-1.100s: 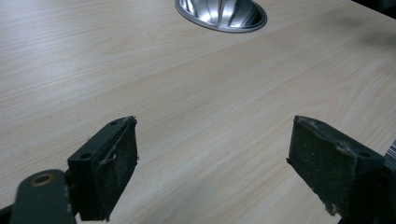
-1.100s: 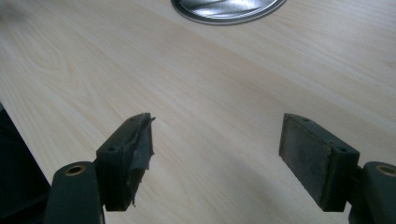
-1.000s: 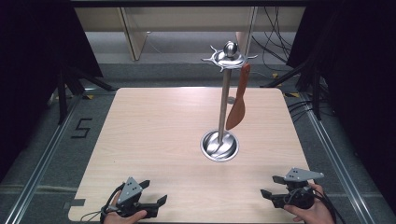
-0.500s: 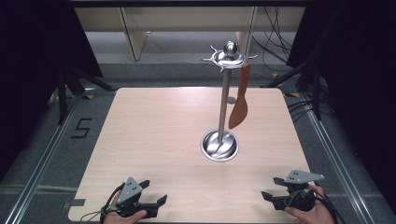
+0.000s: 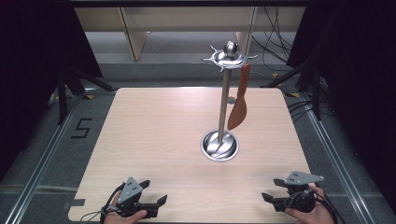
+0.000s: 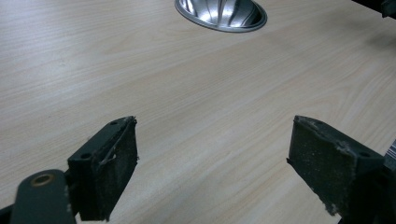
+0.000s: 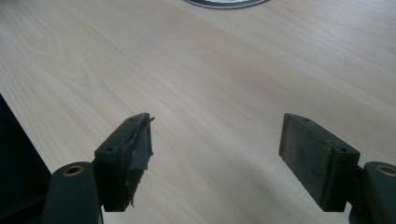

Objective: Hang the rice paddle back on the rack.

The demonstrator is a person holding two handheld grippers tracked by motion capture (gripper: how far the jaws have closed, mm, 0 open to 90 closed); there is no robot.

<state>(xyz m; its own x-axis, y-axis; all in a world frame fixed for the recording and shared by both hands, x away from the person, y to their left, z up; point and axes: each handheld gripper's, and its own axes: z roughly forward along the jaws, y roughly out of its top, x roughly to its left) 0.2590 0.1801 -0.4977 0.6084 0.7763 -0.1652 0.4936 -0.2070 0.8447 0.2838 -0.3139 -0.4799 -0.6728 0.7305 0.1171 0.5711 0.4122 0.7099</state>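
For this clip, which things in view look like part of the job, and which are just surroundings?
Likely part of the job:
- metal stand
- brown spatula hanging from its top
- left gripper, jaws open
- right gripper, jaws open

Just around:
- wooden table
- floor cables
- floor marking "5"

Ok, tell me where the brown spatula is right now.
In the high view the brown spatula hangs from a hook of the metal stand, on the pole's right, right of the table's centre, above the table.
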